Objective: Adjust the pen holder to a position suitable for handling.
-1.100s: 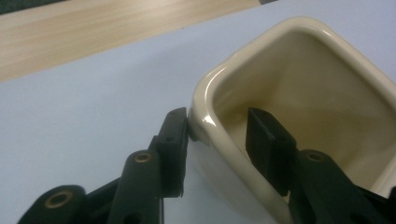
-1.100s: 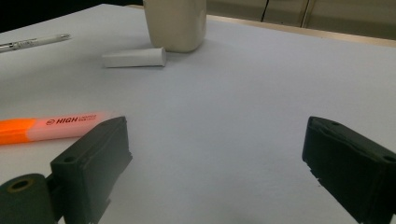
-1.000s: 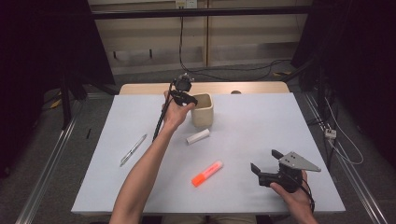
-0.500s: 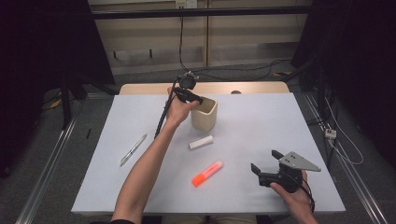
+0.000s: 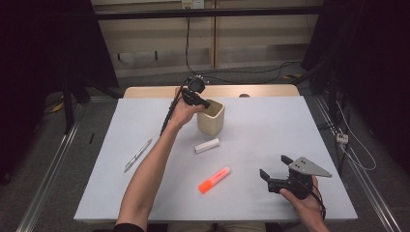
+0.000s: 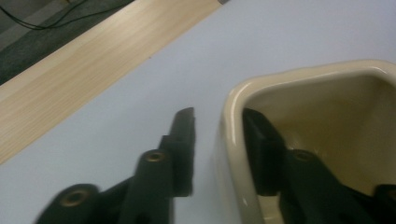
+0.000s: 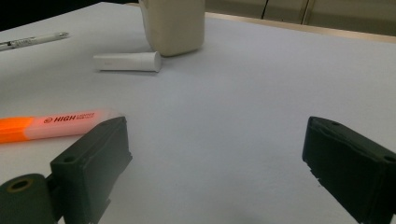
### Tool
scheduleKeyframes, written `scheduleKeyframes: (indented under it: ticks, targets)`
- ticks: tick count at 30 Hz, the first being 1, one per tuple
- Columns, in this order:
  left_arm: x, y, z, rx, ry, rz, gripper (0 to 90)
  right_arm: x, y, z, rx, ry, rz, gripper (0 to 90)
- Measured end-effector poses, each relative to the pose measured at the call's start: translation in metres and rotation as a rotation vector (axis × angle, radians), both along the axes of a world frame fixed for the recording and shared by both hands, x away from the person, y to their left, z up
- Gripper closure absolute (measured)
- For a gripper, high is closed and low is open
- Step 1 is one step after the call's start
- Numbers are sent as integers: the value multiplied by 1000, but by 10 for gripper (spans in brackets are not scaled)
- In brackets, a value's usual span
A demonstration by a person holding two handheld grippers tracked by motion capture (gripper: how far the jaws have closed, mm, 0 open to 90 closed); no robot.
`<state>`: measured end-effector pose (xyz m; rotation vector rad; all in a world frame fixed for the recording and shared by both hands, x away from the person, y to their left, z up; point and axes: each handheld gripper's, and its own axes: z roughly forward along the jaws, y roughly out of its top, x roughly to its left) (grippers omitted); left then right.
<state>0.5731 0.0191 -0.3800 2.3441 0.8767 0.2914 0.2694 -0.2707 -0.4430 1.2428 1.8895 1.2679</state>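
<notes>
Nearest me, I am holding the right gripper idle just above the pale grey desk, its jaws spread wide with nothing between them. Ahead of it, the orange plastic highlighter marker is lying loose. Beyond that, the short white cylindrical tube is resting beside the cup, and the slim silver pen is lying well apart toward the left edge. None of these is stowed yet.

Farthest out, I am working the left gripper at the cream square ceramic cup standing upright near the far edge. Its jaws are straddling the cup's wall, one inside, one outside, not yet pressed against it. The visible part of the interior is looking bare.

I am judging the job as barely begun.
</notes>
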Motion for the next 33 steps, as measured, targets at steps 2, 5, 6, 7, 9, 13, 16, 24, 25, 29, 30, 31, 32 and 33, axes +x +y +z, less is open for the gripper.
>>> scheduleKeyframes:
  ticks: [2,5,6,7,9,13,16,24,25,29,30,31,32,33]
  targets:
    - [0,2,1,-28,16,28,713,0,0,0,-1,-1,0,68]
    - [-2,1,2,-30,18,57,680,-1,0,0,-2,-1,2,69]
    - [-2,0,2,-31,27,67,692,-1,0,0,-2,-2,2,68]
    - [-2,1,2,-25,35,79,718,-1,0,0,-2,-2,2,69]
    - [-3,3,1,-64,75,92,781,-1,0,1,-1,-2,2,68]
    - [-7,-1,2,-52,82,172,804,0,1,0,0,-2,3,69]
    - [-11,-6,4,-28,75,240,817,-1,1,1,-4,-7,6,68]
    - [-20,-15,5,-16,50,437,831,-2,1,2,-3,-12,10,69]
    - [-21,-16,5,-18,48,457,829,-2,1,2,0,-11,7,68]
    - [-23,-18,5,-49,51,526,816,-2,2,2,-2,-12,11,69]
    - [-23,-17,5,-53,56,532,816,-2,2,2,-2,-13,12,69]
    - [-23,-16,5,-57,58,530,814,-2,2,2,-2,-13,12,69]
    - [-23,-15,4,-70,65,530,812,-3,2,2,-3,-13,13,68]
    - [-23,-13,3,-84,66,528,806,-3,2,2,-3,-13,13,68]
